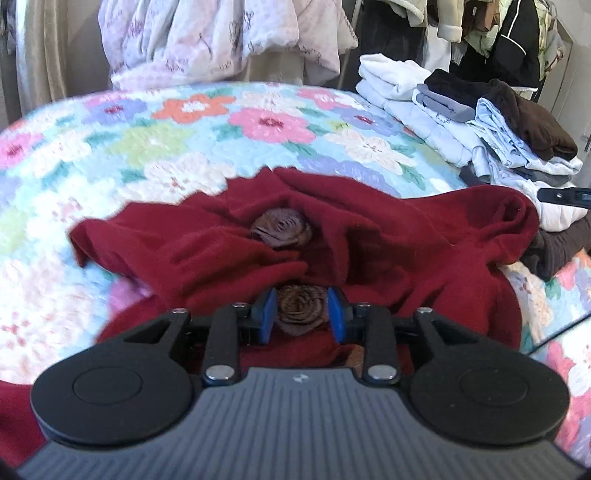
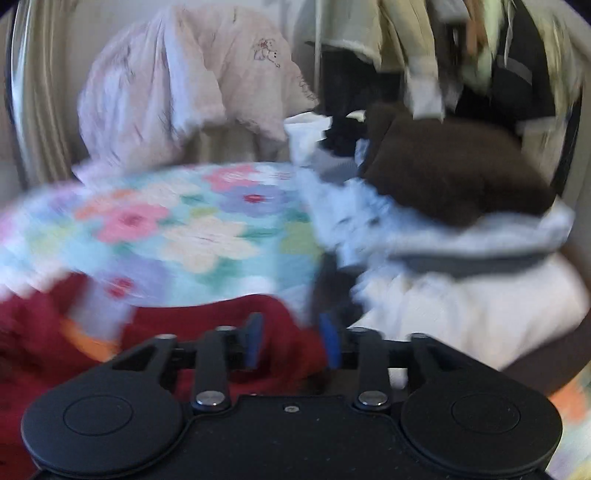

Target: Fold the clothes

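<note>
A dark red garment [image 1: 369,236] lies crumpled on the flowered bedspread [image 1: 221,136], with two brown fabric rosettes sewn on it. The farther rosette [image 1: 282,230] sits in a fold. The nearer rosette [image 1: 302,308] shows between the blue pads [image 1: 269,310] of my left gripper [image 1: 303,312], which stands open just over the cloth. In the blurred right wrist view, my right gripper [image 2: 291,341] is open above the edge of the red garment [image 2: 280,332], with nothing pinched. A black and blue fingertip [image 1: 565,194] pokes in at the right edge of the left wrist view.
A pile of folded clothes [image 1: 480,122], white, pale blue, grey and dark brown, fills the bed's far right; it looms close in the right wrist view [image 2: 461,229]. A pale pink quilt [image 1: 221,40] hangs behind the bed, and jackets [image 1: 509,33] hang at the back right.
</note>
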Demonstrator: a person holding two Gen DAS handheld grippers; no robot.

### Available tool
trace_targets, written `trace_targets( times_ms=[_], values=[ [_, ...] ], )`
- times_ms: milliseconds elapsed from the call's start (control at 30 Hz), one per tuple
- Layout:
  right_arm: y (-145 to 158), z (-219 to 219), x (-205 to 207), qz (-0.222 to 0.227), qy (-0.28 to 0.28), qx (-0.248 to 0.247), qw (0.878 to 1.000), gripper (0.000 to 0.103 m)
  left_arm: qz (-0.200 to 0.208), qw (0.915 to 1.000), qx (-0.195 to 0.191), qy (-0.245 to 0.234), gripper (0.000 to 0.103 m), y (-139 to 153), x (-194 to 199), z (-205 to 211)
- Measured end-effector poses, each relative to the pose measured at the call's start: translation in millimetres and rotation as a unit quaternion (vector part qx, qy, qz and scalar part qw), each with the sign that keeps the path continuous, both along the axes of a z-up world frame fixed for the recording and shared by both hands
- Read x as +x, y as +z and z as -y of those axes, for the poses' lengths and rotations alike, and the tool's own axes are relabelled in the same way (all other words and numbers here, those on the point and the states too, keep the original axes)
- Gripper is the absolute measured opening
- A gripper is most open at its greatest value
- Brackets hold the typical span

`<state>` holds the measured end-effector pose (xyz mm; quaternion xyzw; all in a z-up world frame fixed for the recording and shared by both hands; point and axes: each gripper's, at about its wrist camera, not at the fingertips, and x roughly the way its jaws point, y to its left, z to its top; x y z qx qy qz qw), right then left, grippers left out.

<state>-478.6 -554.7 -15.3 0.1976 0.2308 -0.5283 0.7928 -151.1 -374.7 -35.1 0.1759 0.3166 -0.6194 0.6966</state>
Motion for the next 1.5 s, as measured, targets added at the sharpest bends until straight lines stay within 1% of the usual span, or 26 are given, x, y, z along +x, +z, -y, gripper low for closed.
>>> trace_targets(
  times_ms=[100,200,233,300,333,367,400,433,467,500,567,600,633,667,767,867,933,1000,1067,1100,1267,1300,1333,1367,1400,1500],
  values=[
    [-2.9,-19.1,6.1,0.033,0.073,0.045,0.996,0.053,0.017,0.9998,0.003,0.013,0.041,7.0,0.6,-21.2],
    [-17.7,-40.9,16.7,0.067,0.146,0.109,0.981,0.055,0.021,0.9992,0.02,0.026,0.041,8.4,1.7,-51.7],
    [-24.8,-47.2,20.3,0.075,0.16,0.125,0.976,0.055,0.031,0.9987,0.026,0.03,0.041,9.0,1.2,-62.4],
    [-39.4,-56.5,29.0,0.078,0.183,0.154,0.968,0.056,0.074,0.9958,0.041,0.036,0.043,10.2,0.2,-80.3],
    [-46.5,-59.8,34.3,0.073,0.192,0.166,0.965,0.056,0.104,0.9922,0.054,0.042,0.045,10.1,-0.8,-88.6],
    [-51.7,-62.9,41.5,0.052,0.202,0.172,0.963,0.056,0.158,0.9827,0.081,0.054,0.047,8.2,-2.5,-95.1],
    [-52.8,-68.6,48.4,0.034,0.219,0.18,0.958,0.055,0.206,0.9706,0.108,0.062,0.047,6.3,-2.3,-102.6],
    [-52.3,-71.6,55.7,0.016,0.243,0.184,0.952,0.055,0.231,0.9632,0.123,0.061,0.047,6.0,1.0,-112.5],
    [-46.7,-74.9,61.7,0.005,0.263,0.174,0.949,0.055,0.256,0.9549,0.139,0.059,0.044,5.7,4.3,-122.3],
    [-41.0,-78.2,67.8,-0.006,0.283,0.164,0.945,0.055,0.265,0.9514,0.147,0.056,0.039,7.5,8.9,-133.1],
    [-28.1,-84.8,72.3,-0.01,0.313,0.146,0.938,0.055,0.21,0.9681,0.13,0.042,0.038,20.4,24.0,-158.8],
    [-21.2,-88.0,72.0,-0.007,0.324,0.137,0.936,0.055,0.194,0.9728,0.12,0.043,0.038,26.5,31.6,-170.5],
    [-14.2,-91.5,71.3,-0.003,0.334,0.128,0.934,0.055,0.192,0.9733,0.116,0.051,0.038,32.0,40.0,-181.3],
    [-7.5,-95.8,68.6,-0.001,0.337,0.115,0.934,0.055,0.201,0.9705,0.117,0.064,0.038,36.3,47.2,-189.1],
    [4.7,-102.8,57.8,-0.002,0.327,0.094,0.94,0.056,0.244,0.9568,0.113,0.112,0.038,53.7,75.1,-214.9],
    [10.2,-103.5,43.6,0.007,0.314,0.092,0.945,0.056,0.24,0.9536,0.097,0.154,0.038,80.6,109.2,-244.2],
    [13.1,-103.0,37.0,0.016,0.311,0.099,0.945,0.056,0.231,0.9516,0.099,0.177,0.038,99.4,133.8,-264.0],
    [10.9,-103.9,37.4,0.014,0.329,0.103,0.939,0.056,0.233,0.9463,0.103,0.198,0.038,114.0,156.4,-279.4],
    [8.9,-105.3,43.0,0.006,0.343,0.106,0.933,0.056,0.246,0.9384,0.118,0.212,0.038,129.5,176.1,-293.8],
    [8.9,-106.7,46.1,0.006,0.348,0.104,0.932,0.056,0.263,0.931,0.128,0.219,0.038,137.7,182.2,-300.3],
    [8.5,-119.6,39.8,0.037,0.391,0.099,0.914,0.058,0.365,0.8842,0.185,0.225,0.038,183.4,200.5,-326.4],
    [6.6,-122.7,36.1,0.038,0.394,0.1,0.913,0.059,0.372,0.8786,0.194,0.227,0.038,190.4,202.6,-327.9],
    [3.1,-125.2,31.6,0.038,0.393,0.103,0.913,0.061,0.369,0.8793,0.202,0.223,0.038,195.4,203.8,-327.3],
    [-1.3,-126.5,26.9,0.038,0.387,0.105,0.915,0.063,0.358,0.885,0.202,0.218,0.038,197.3,202.3,-325.3],
    [-6.9,-126.4,21.9,0.044,0.38,0.11,0.917,0.065,0.339,0.8961,0.196,0.208,0.038,196.2,197.3,-321.2],
    [-32.8,-120.5,9.0,0.085,0.347,0.148,0.922,0.067,0.259,0.9398,0.146,0.169,0.039,172.2,163.3,-297.0]
  ],
)
